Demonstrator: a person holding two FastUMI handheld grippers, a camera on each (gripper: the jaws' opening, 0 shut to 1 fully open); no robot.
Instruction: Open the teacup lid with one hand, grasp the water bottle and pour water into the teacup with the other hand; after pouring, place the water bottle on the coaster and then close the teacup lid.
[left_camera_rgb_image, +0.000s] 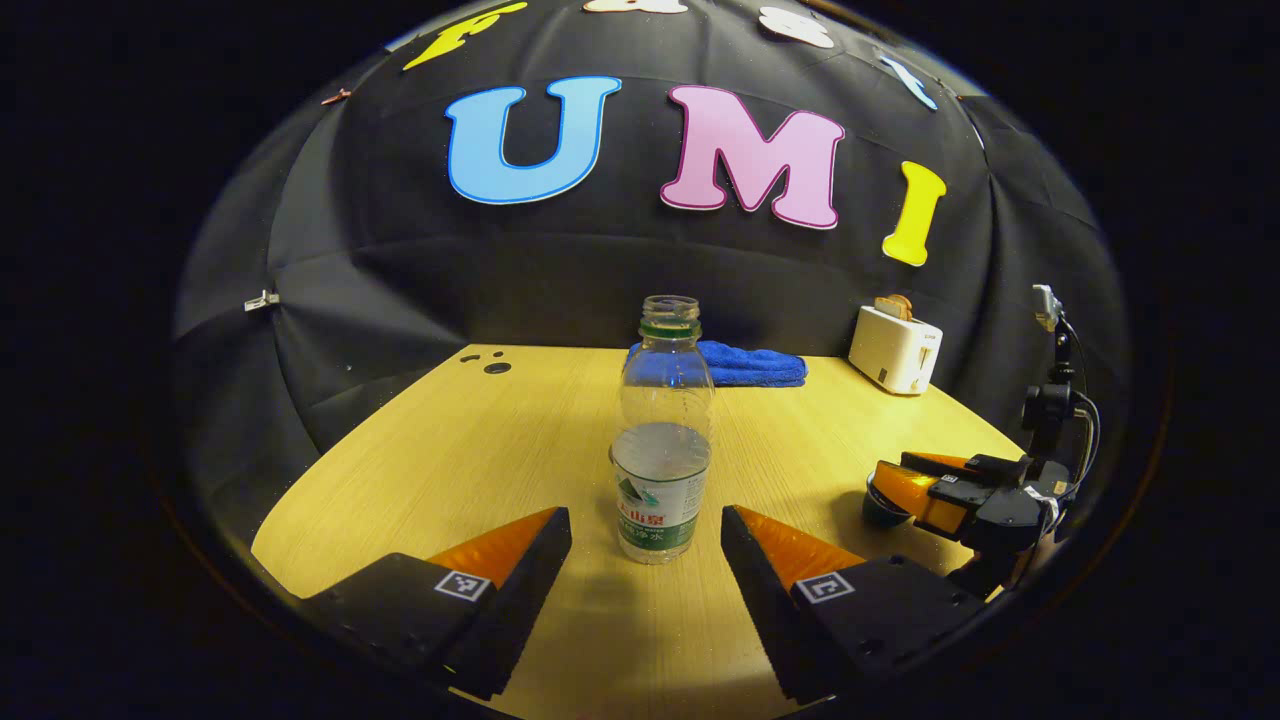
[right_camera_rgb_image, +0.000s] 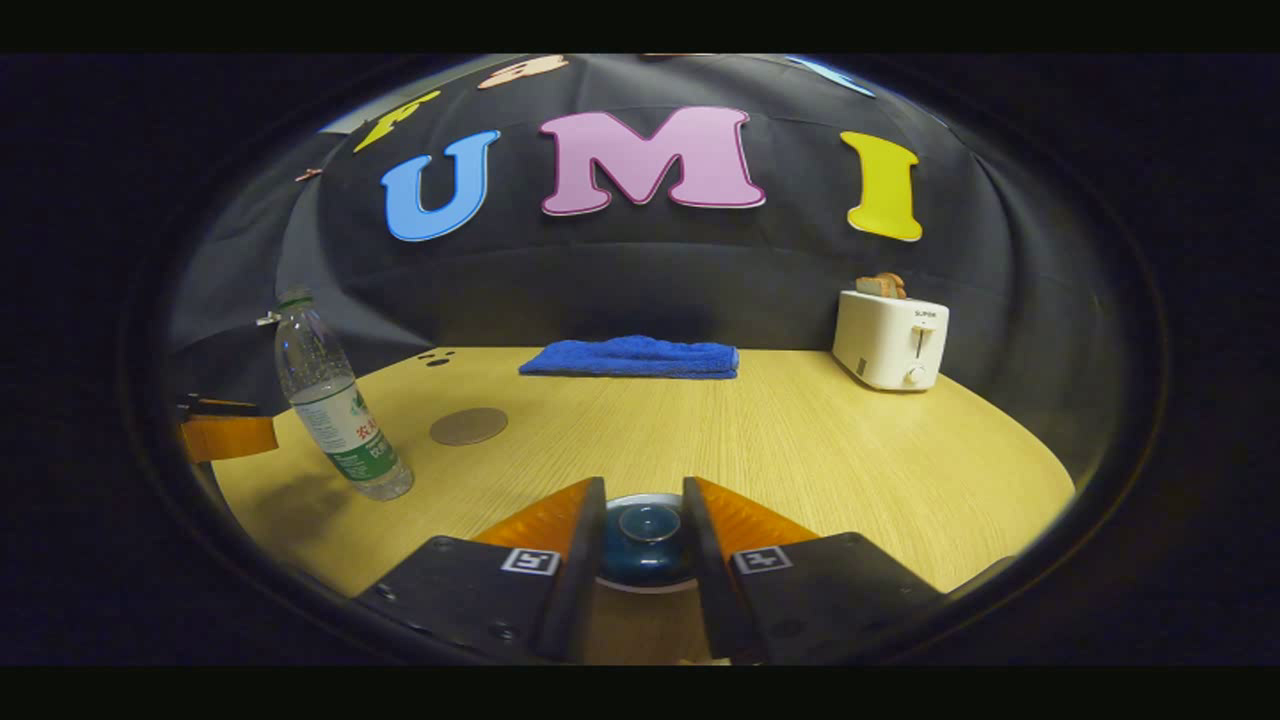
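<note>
A pale yellow wood-grain pattern is shown across the tabletop (right_camera_rgb_image: 800, 450). The clear plastic water bottle (left_camera_rgb_image: 662, 440) is wrapped in a white label with a green band and red characters, and a green ring is seen at its neck. The folded terry towel (right_camera_rgb_image: 630, 357) at the far edge is bright blue. The boxy toaster (right_camera_rgb_image: 890, 340) is cream white, with brown toast in it. The round coaster (right_camera_rgb_image: 468, 426) is dull brown. The glazed teacup lid (right_camera_rgb_image: 645, 545) is dark teal.

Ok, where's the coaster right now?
In the right gripper view, the coaster lies flat on the table, left of centre, just right of the water bottle.
</note>
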